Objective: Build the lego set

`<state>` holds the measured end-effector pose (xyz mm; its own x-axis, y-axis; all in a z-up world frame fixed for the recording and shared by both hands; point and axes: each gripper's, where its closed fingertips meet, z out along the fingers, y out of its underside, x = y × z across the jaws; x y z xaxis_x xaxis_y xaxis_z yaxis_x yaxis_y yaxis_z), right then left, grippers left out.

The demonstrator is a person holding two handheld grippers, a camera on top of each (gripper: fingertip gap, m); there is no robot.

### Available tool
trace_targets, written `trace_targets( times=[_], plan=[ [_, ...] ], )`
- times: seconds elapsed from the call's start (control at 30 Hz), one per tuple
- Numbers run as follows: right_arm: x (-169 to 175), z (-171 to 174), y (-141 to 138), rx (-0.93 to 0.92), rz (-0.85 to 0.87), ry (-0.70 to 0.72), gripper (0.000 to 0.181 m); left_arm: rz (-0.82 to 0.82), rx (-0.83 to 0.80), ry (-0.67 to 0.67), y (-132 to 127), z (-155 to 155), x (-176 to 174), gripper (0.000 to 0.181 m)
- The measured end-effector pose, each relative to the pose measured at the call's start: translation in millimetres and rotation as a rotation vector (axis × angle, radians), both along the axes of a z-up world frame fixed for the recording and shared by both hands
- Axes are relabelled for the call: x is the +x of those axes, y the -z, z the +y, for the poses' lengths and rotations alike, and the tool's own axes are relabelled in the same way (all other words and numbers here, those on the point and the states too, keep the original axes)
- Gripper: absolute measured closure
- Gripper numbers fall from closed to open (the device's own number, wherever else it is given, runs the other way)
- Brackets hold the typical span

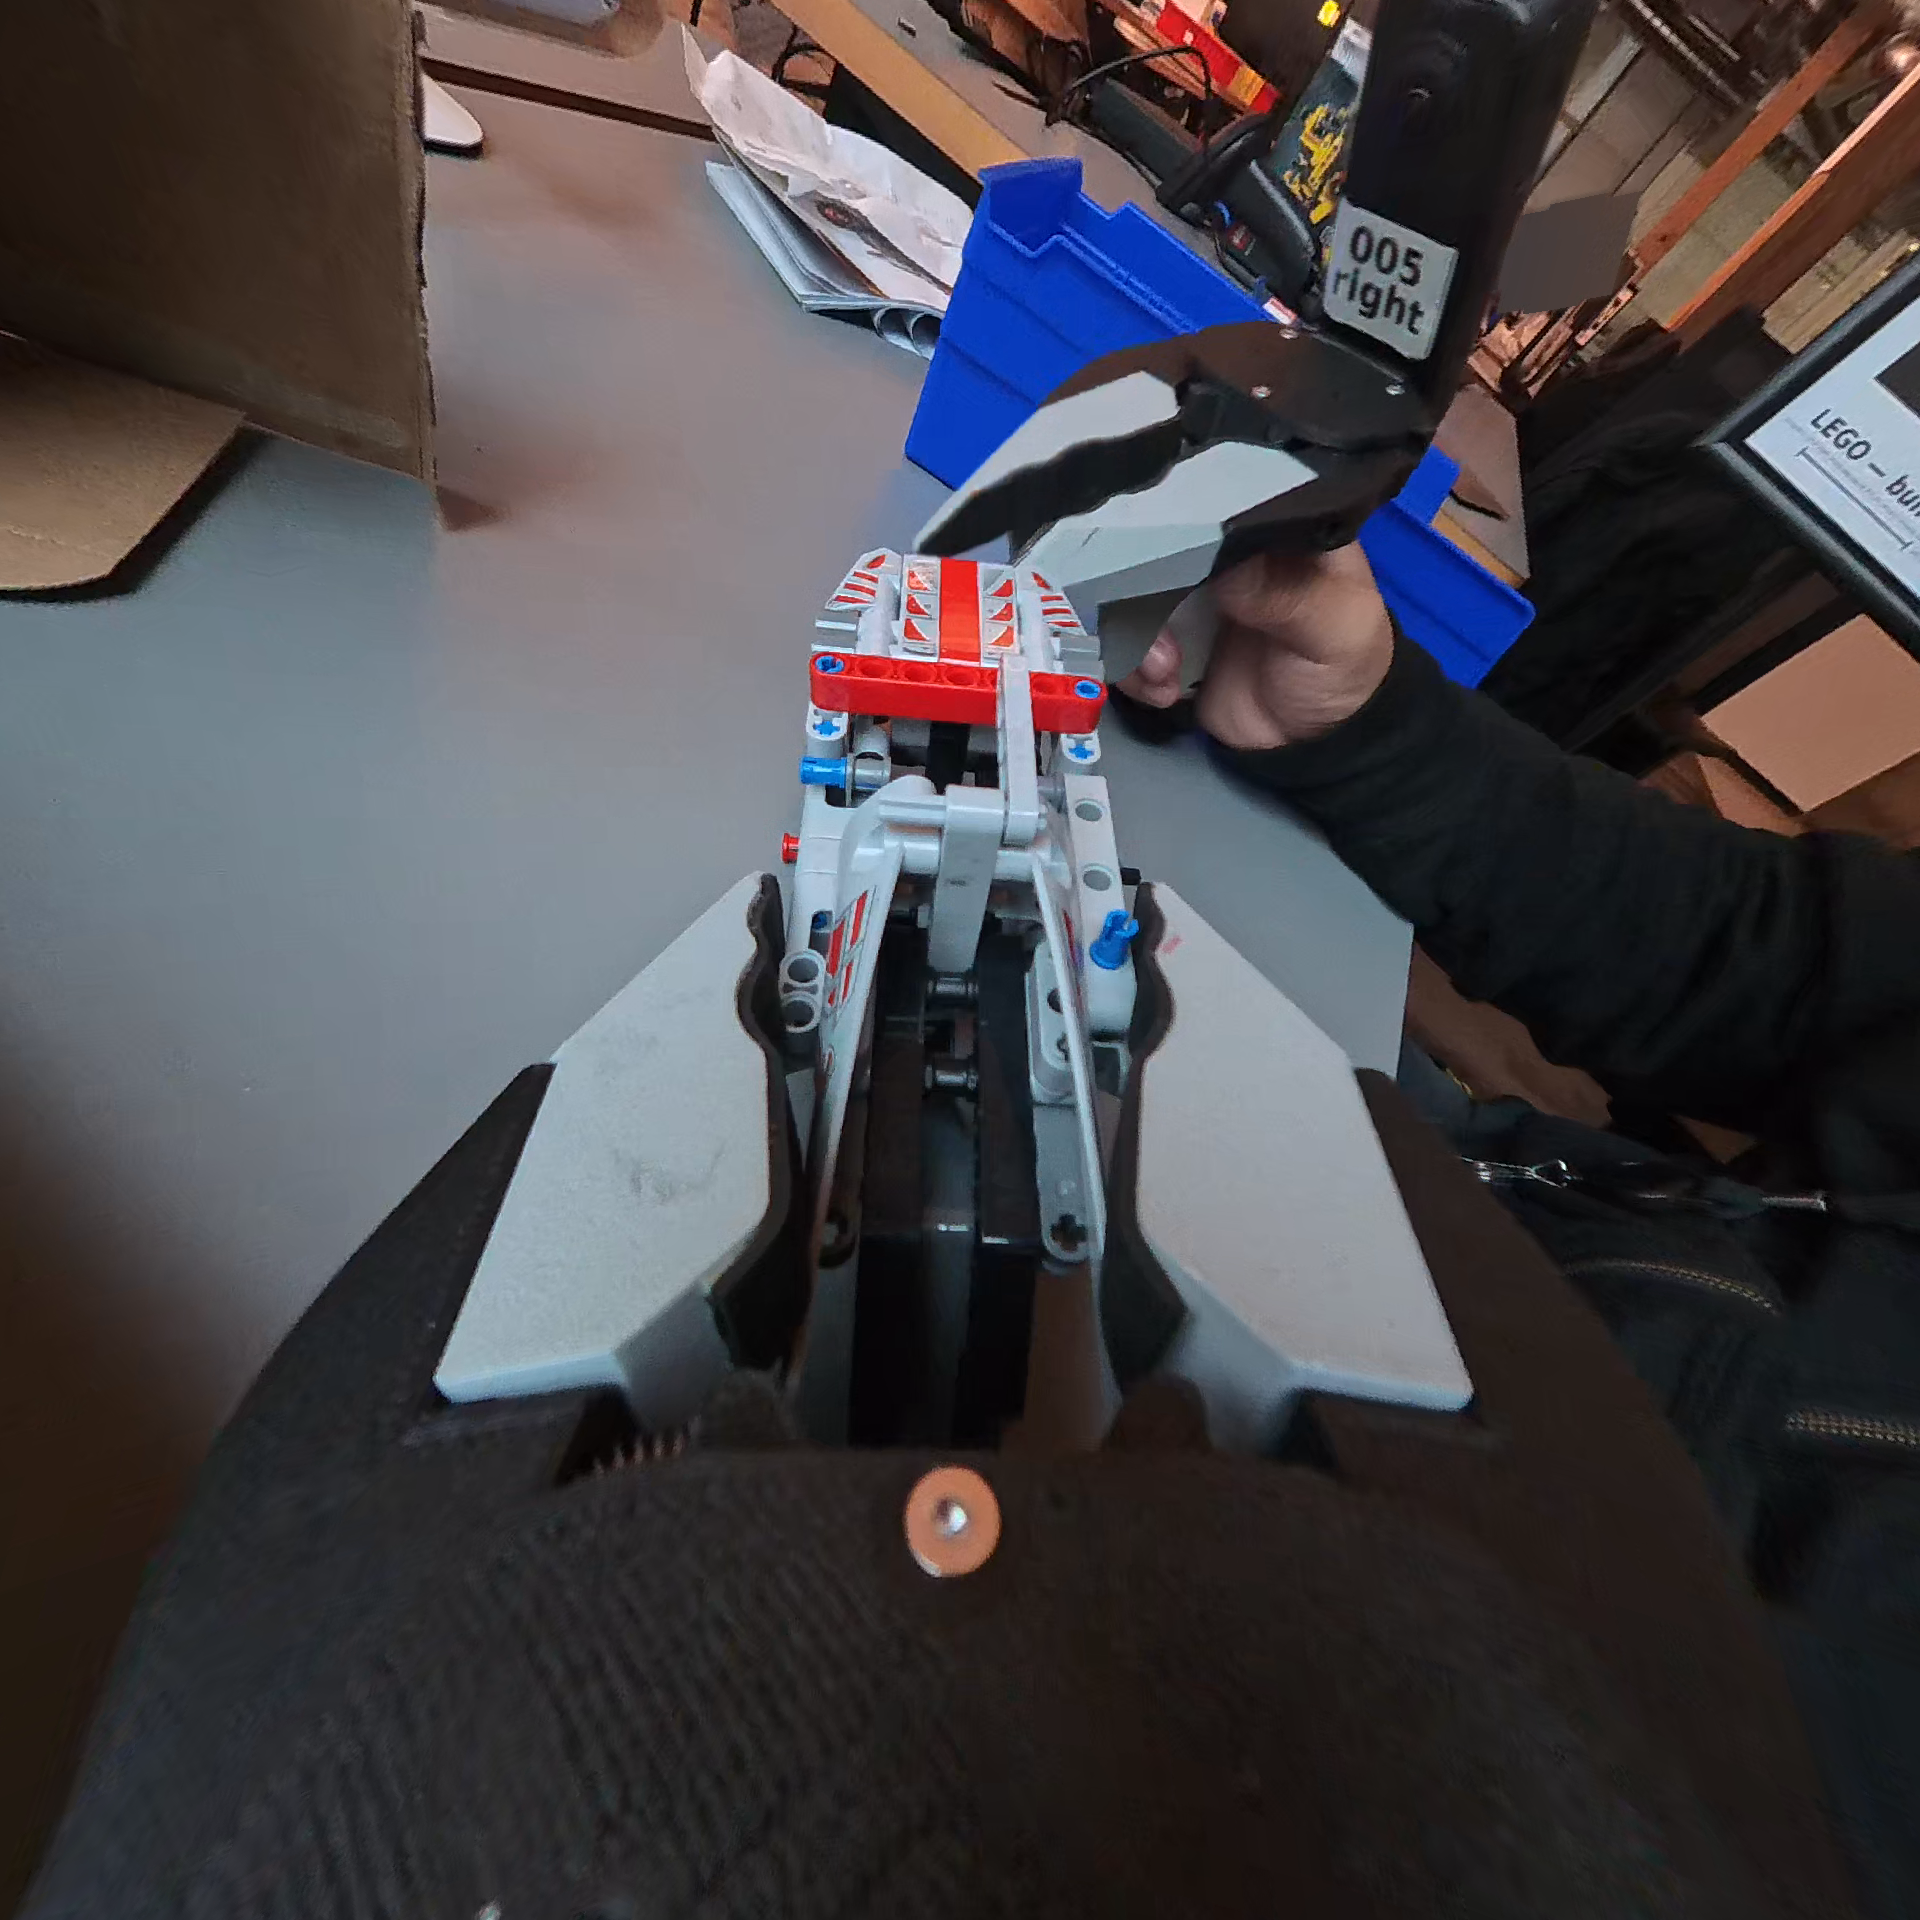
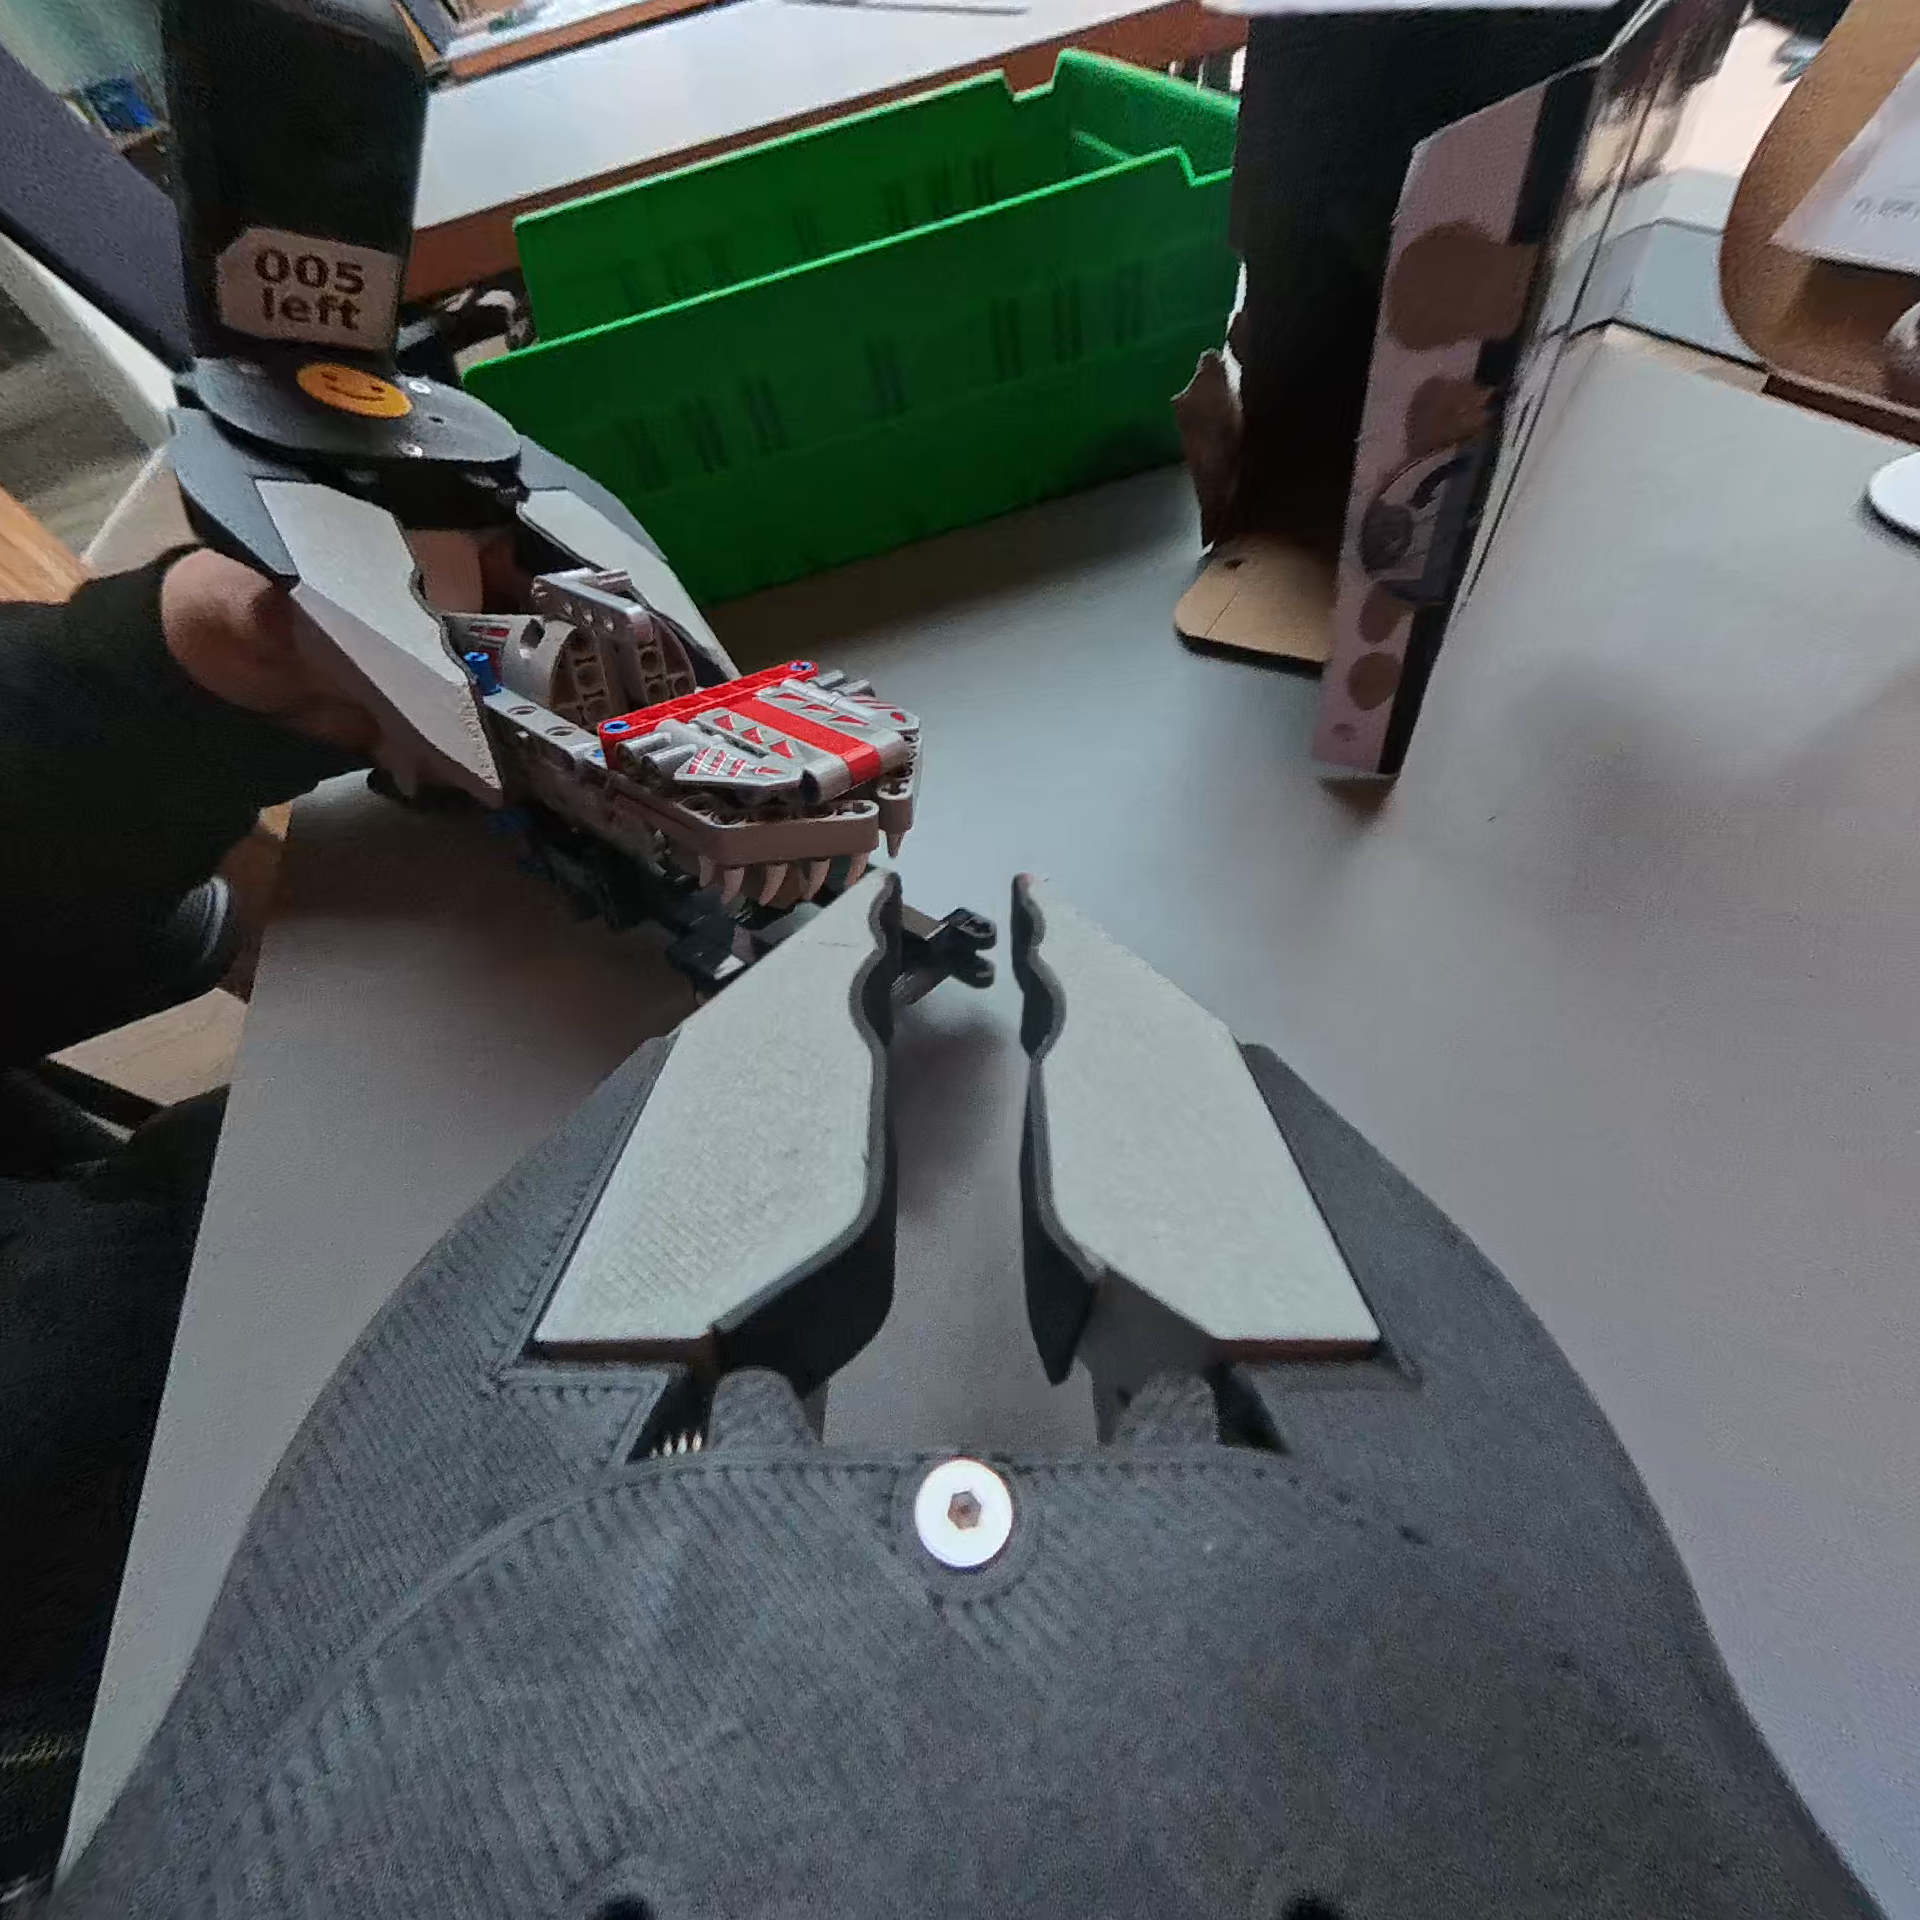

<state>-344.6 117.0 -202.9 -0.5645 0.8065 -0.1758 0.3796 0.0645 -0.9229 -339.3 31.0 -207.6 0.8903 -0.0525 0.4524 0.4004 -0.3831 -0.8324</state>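
Clamping the grey-and-red lego model (image 1: 951, 831) between the left gripper (image 1: 951, 914) fingers, we are holding it above the grey table (image 1: 312, 831). We are keeping our right gripper (image 2: 956, 904) parted and empty, near the model's toothed front end.

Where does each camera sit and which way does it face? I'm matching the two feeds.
Left wrist view: on the left tool, looking along its fingers at the lego model it clamps; beyond, right tool, hand.
Right wrist view: on the right tool, fingers parted, empty, facing table and green bin.
Shared: model, both tools.
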Motion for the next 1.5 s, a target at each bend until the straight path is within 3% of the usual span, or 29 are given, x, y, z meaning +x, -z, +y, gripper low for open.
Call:
trace_targets(
  times=[0.1, 0.27, 0.57, 0.67, 0.9, 1.0, 1.07, 1.2, 1.37, 1.43, 1.5],
  plan=[
    [1, -3, -5, -0.009, 0.029, -0.014, 0.151, 0.019, -0.002, 0.012, 0, 0, 3, 0.116],
    [8, -11, -16, -0.108, 0.038, -0.09, 0.135, 0.202, -0.046, 0.026, 4, -3, 4, 0.116],
    [31, -46, -9, -0.063, 0.006, -0.304, 0.152, 0.383, -0.088, 0.122, 9, -14, 11, 0.116],
    [34, -51, -7, -0.033, 0.016, -0.327, 0.151, 0.35, -0.096, 0.133, 9, -19, 11, 0.116],
    [24, -41, -3, 0.062, 0.066, -0.217, 0.158, 0.365, -0.091, 0.075, 9, -13, 6, 0.115],
    [8, -12, 5, 0.142, 0.052, -0.036, 0.163, 0.355, -0.174, -0.166, 10, -3, -19, 0.115],
    [3, 1, 7, 0.168, 0.044, 0.032, 0.154, 0.32, -0.198, -0.3, 10, 4, -25, 0.114],
    [0, 11, -3, 0.187, 0.102, 0.099, 0.14, 0.242, -0.187, -0.209, 3, 16, 5, 0.105],
    [2, 7, -8, 0.21, 0.163, 0.108, 0.141, 0.205, -0.084, -0.185, -36, 6, 10, 0.104],
    [1, 6, -8, 0.217, 0.167, 0.114, 0.13, 0.227, -0.136, -0.168, -33, 1, 10, 0.097],
    [0, 5, -8, 0.238, 0.184, 0.121, 0.131, 0.249, -0.17, -0.143, -27, -3, 11, 0.097]
  ],
)
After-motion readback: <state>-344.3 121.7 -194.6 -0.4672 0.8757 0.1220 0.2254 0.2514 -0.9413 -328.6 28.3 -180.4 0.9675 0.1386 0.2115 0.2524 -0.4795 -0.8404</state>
